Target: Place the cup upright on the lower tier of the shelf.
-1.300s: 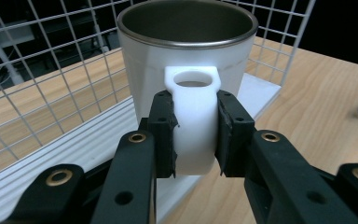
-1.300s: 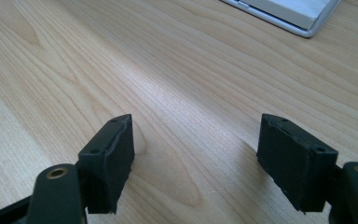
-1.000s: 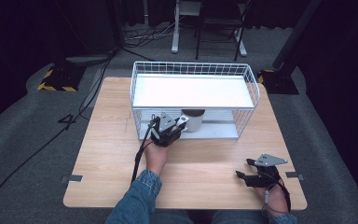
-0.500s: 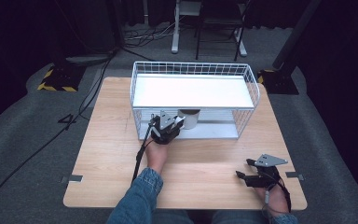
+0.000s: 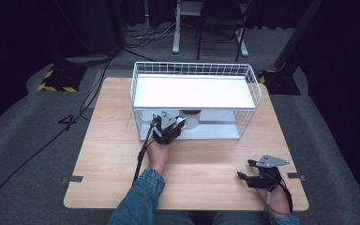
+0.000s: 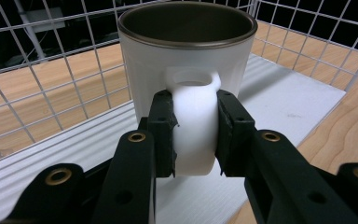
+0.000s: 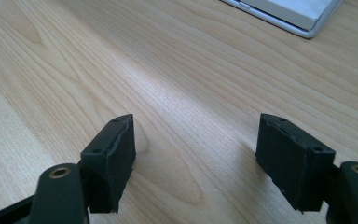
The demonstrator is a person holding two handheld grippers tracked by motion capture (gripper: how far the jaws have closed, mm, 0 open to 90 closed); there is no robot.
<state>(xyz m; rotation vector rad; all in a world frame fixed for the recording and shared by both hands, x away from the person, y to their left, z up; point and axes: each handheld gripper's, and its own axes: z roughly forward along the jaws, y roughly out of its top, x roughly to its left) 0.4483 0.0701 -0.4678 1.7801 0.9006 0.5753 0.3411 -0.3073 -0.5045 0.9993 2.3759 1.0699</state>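
Clamping the white ceramic mug (image 6: pixel 186 60) by its handle, the left gripper (image 6: pixel 195 135) reaches into the white wire basket (image 5: pixel 251 77); the right gripper (image 7: pixel 196 158) rests open over the wooden table (image 7: pixel 191 79).

One overhead camera, two riding on the grippers

The high view looks forward and down on the whole wooden table (image 5: pixel 108 140) from the person's side. The left gripper view sits very close behind its jaws, facing the white mug (image 6: pixel 186 60) in the wire basket (image 5: pixel 194 70); the high view shares both. The right gripper view looks low and near across bare tabletop toward the basket's white base (image 7: pixel 298 11).
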